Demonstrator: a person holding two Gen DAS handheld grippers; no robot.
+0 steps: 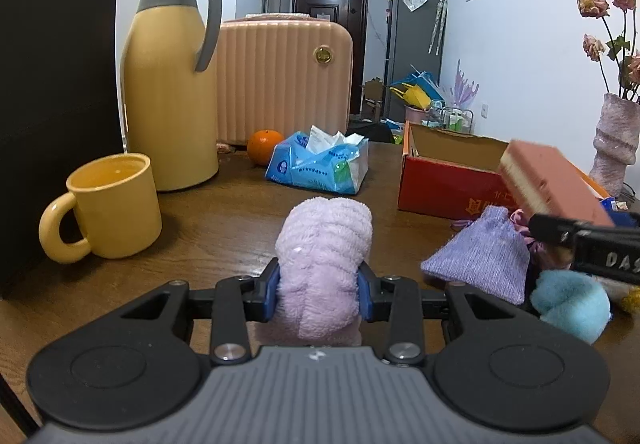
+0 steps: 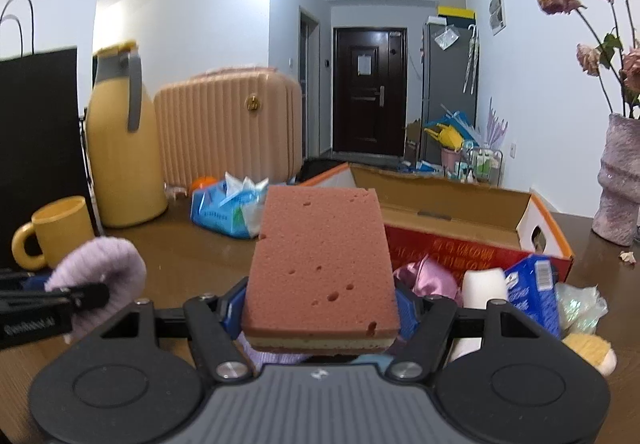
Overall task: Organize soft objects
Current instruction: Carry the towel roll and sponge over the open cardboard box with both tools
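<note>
Left tongs pinch rolled lilac towel low over worktop, right tongs clamped on pink sponge raised just in front of red cardboard box, w/ purple knit pouch & blue plush between towel & box.

Two low wrist views across my table

Both look forward toward the far door (close range), sharing the red box at right.
</note>
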